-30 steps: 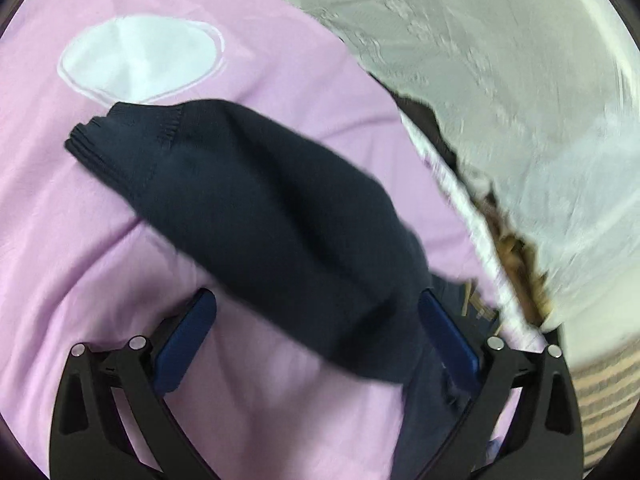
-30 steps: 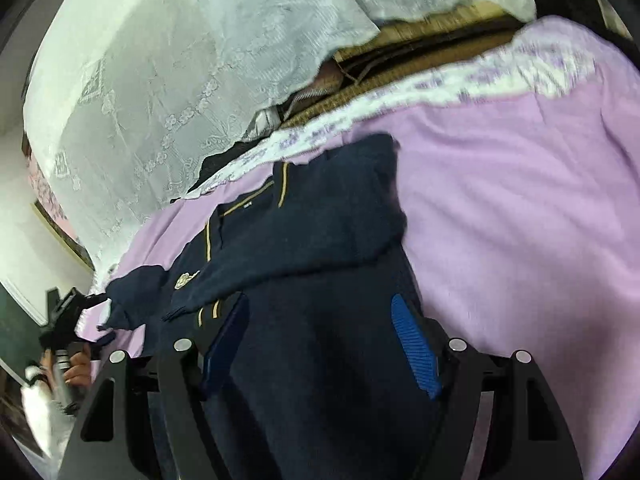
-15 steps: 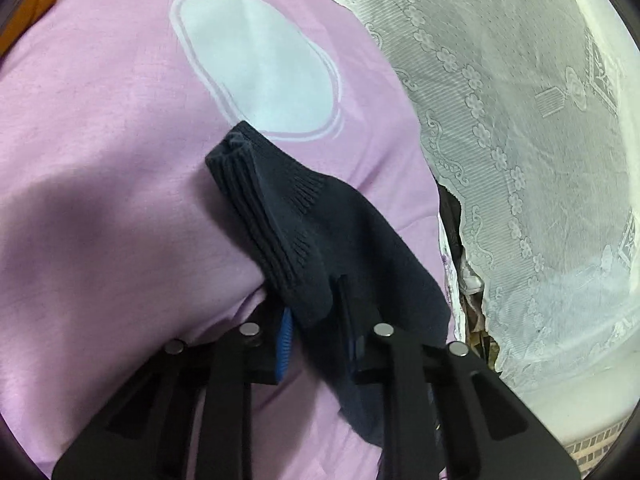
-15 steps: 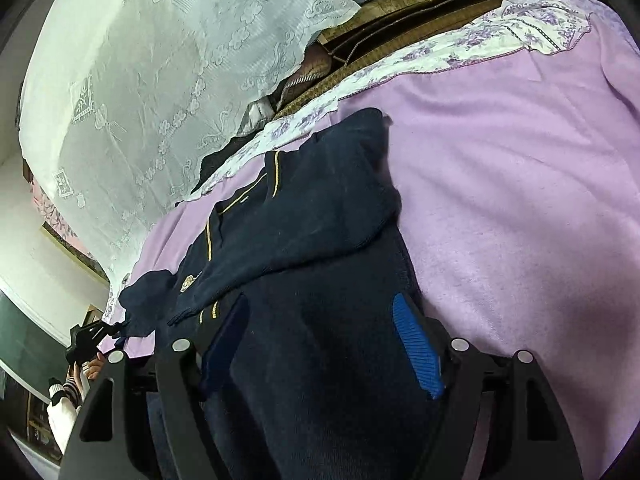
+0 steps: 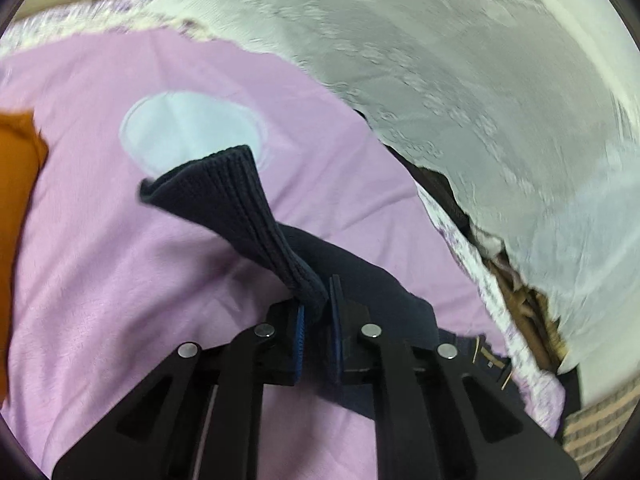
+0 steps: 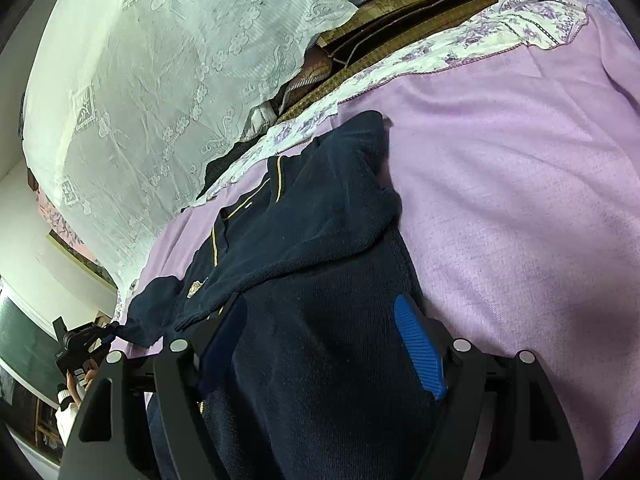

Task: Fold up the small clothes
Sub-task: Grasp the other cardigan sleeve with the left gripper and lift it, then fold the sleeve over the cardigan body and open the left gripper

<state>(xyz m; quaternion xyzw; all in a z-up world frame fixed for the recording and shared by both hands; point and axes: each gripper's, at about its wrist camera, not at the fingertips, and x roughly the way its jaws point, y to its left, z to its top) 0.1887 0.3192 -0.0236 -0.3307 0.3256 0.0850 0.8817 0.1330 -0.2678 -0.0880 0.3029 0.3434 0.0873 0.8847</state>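
A small navy knit sweater (image 6: pixel 320 280) with gold trim lies on a purple blanket (image 6: pixel 520 200). One sleeve is folded across its chest. My left gripper (image 5: pixel 318 312) is shut on the ribbed cuff of the other sleeve (image 5: pixel 256 208) and holds it lifted off the blanket (image 5: pixel 100 280). In the right wrist view that gripper (image 6: pixel 80 344) shows at the far left, holding the sleeve end. My right gripper (image 6: pixel 320 344) is open, its blue pads (image 6: pixel 420 344) spread over the sweater's lower body.
A white lace curtain (image 6: pixel 160 80) hangs behind the bed, also in the left wrist view (image 5: pixel 460 80). An orange cloth (image 5: pixel 16 168) lies at the left. A white oval patch (image 5: pixel 192 132) is on the blanket. A floral bed edge (image 6: pixel 480 40) and woven mat are behind.
My left gripper went from open around the sleeve to shut on its cuff, then lifted it so the cuff stands up. My right gripper stayed open over the sweater.
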